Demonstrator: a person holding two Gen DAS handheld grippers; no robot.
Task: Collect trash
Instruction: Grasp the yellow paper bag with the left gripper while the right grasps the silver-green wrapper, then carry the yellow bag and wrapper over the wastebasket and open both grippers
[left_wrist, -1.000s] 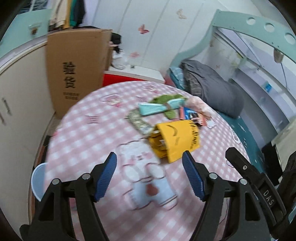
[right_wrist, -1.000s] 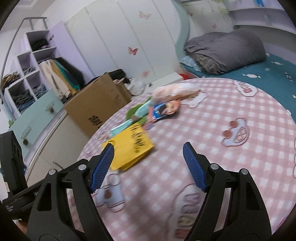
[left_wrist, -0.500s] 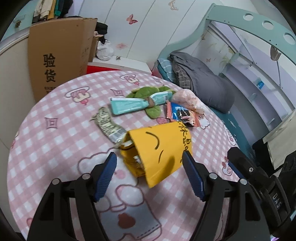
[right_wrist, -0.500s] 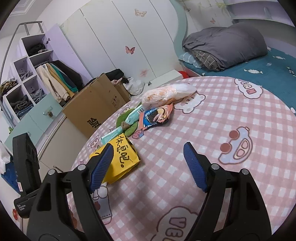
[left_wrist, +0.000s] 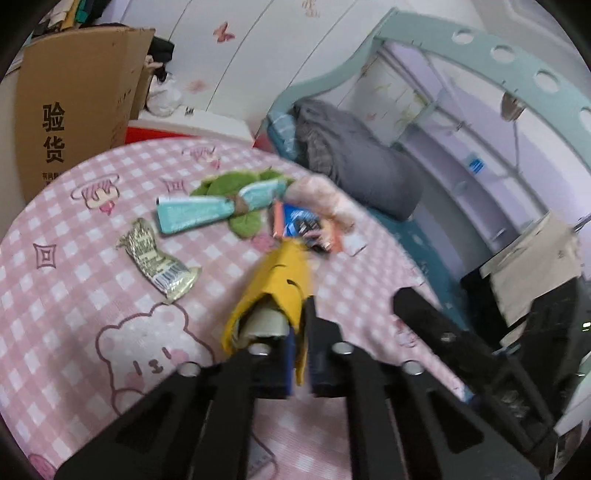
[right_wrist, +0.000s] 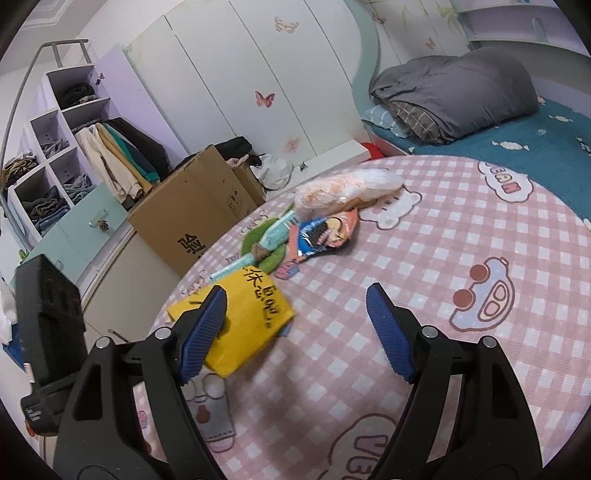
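Though crowded at its far side, pink checked table (left_wrist: 55, 295) mostly bare near both claws. Yellow bag (left_wrist: 280, 280) lying on it, long axis running straight away from the left claw (left_wrist: 301, 343), mouth turned back toward that claw. Left claw just closed, pads nipped on the bag's near edge with a strip of yellow between them; blurred there, so probably only one wall caught. Right claw (right_wrist: 295, 299) gaping wide, holding nothing, bag by its left finger. Beyond the bag: teal packet (left_wrist: 207, 212), pale pink plastic bag (left_wrist: 325, 195), silver-green wrapper (left_wrist: 155, 262), blue snack packet (left_wrist: 303, 225). Likely next: keep the mouth held, send the free right claw forward and left past the bag to the pile; wrapper lying left of the mouth, long axis slanting toward it
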